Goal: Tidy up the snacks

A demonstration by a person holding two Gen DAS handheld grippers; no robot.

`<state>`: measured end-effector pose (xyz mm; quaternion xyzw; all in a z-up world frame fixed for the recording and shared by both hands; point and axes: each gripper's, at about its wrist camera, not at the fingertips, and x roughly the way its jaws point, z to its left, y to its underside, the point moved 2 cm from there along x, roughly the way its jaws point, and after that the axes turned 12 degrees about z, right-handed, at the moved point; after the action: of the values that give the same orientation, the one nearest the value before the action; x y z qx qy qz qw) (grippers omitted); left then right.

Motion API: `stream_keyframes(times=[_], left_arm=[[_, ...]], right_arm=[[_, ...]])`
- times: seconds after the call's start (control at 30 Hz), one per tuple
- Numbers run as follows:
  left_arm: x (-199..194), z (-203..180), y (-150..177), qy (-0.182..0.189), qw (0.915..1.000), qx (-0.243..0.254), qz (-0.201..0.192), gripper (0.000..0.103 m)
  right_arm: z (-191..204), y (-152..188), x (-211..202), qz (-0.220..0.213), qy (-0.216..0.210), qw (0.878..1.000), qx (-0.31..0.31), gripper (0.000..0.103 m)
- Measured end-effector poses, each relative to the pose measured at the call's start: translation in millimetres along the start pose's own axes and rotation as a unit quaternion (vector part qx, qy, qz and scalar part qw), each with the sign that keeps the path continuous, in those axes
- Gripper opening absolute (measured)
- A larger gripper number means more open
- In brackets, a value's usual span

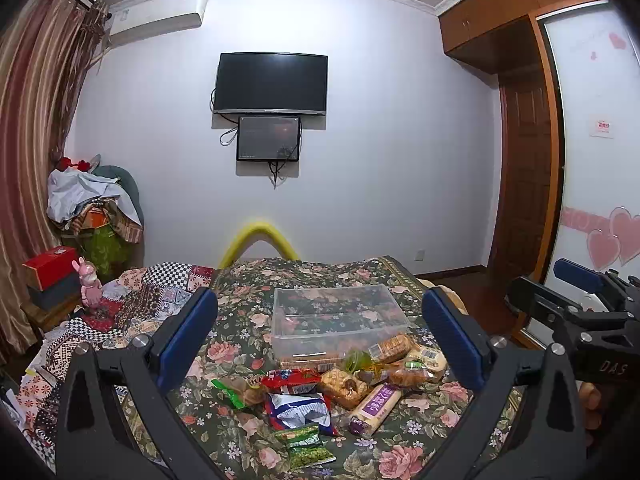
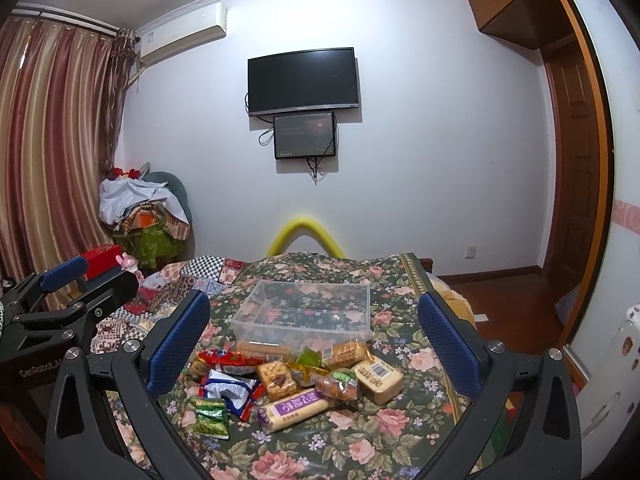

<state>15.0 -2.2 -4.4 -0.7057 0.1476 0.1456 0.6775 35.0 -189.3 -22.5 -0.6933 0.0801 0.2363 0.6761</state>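
1. Snacks [image 2: 288, 384] lie heaped on the bed's floral cover [image 2: 360, 448], just in front of the clear plastic bin [image 2: 304, 312].
2. They look like light, crinkly, slippery packets; the biscuits inside probably crush easily, so pinch a sealed edge or a pack's long sides.
3. Left claw [image 1: 320, 344] and right claw [image 2: 314, 344] both gape wide, holding nothing.
4. Purple-labelled bar [image 2: 294, 408] carries Chinese characters, unreadable here; "DAS" shows on the right tool, "GenRobot" on the left.

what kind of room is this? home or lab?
Home, most likely a bedroom. The snacks and clear plastic bin sit on a bed with a floral bedspread; there's a wall-mounted TV, striped curtains, and a wooden wardrobe beside the door.
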Motion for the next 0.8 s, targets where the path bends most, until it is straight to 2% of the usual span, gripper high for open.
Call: stream_keyframes(times=[0.8], left_arm=[[-1.1,-1.3,-0.9,-0.003,1.0000,-0.002,-0.002,0.103]], right_arm=[[1.0,0.1,-1.4,0.002,0.000,1.000,-0.001,0.103]])
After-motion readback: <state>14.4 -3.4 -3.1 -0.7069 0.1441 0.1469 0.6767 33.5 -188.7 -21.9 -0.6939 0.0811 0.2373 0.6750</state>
